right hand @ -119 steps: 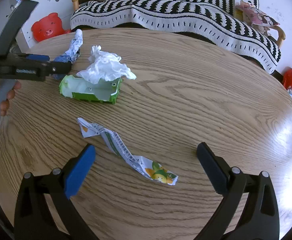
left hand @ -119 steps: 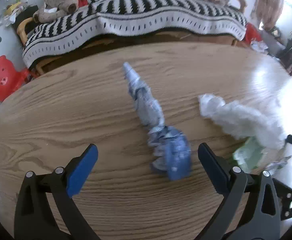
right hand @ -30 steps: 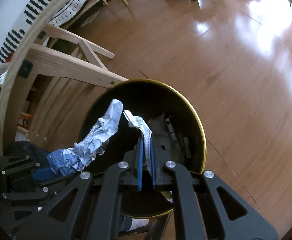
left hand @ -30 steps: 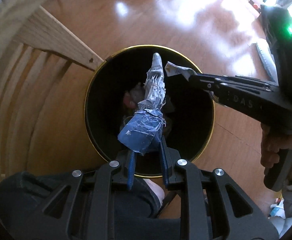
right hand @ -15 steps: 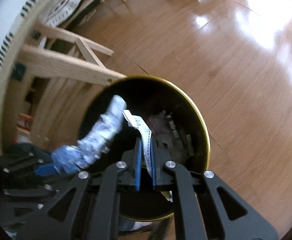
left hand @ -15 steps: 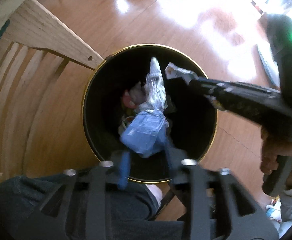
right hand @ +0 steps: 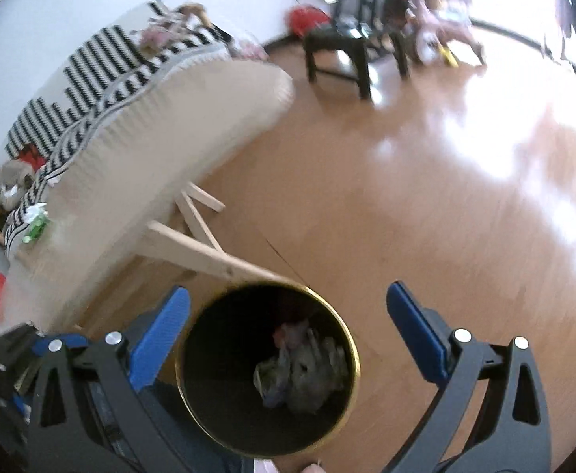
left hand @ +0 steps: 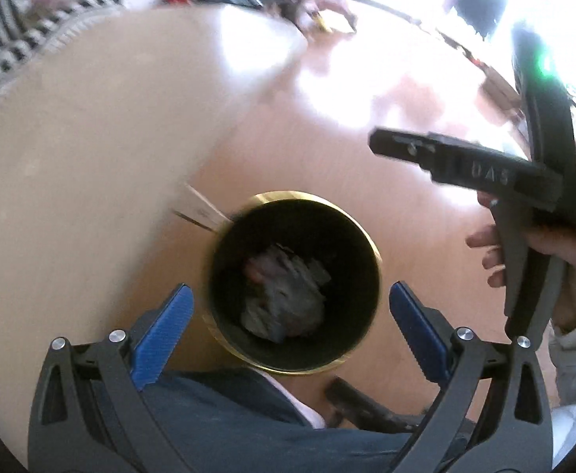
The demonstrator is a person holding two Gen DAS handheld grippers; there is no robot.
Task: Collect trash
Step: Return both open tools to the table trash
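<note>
A black trash bin with a gold rim (left hand: 360, 236) (right hand: 343, 327) stands on the wooden floor below both grippers. Crumpled trash (left hand: 284, 299) (right hand: 299, 370) lies at its bottom, the blue-grey wrapper among it. My left gripper (left hand: 291, 315) hangs above the bin with its jaws opening wide and nothing between them. My right gripper (right hand: 288, 319) is also above the bin, jaws opening wide and empty. In the left wrist view the right gripper's black body (left hand: 524, 181) shows at the right, held by a hand (left hand: 563, 260).
The round wooden table (left hand: 90, 157) (right hand: 161, 118) rises to the left of the bin, its pale legs (right hand: 193, 248) beside the rim. Green and white trash (right hand: 35, 224) lies on the tabletop. A striped sofa (right hand: 90, 67) and a dark chair (right hand: 351, 51) stand beyond. A person's dark trouser leg (left hand: 224, 421) is below.
Both grippers opened and rose. The blue-grey wrapper dropped from the left jaws and the paper strip from the right jaws into the bin. The table top came into view.
</note>
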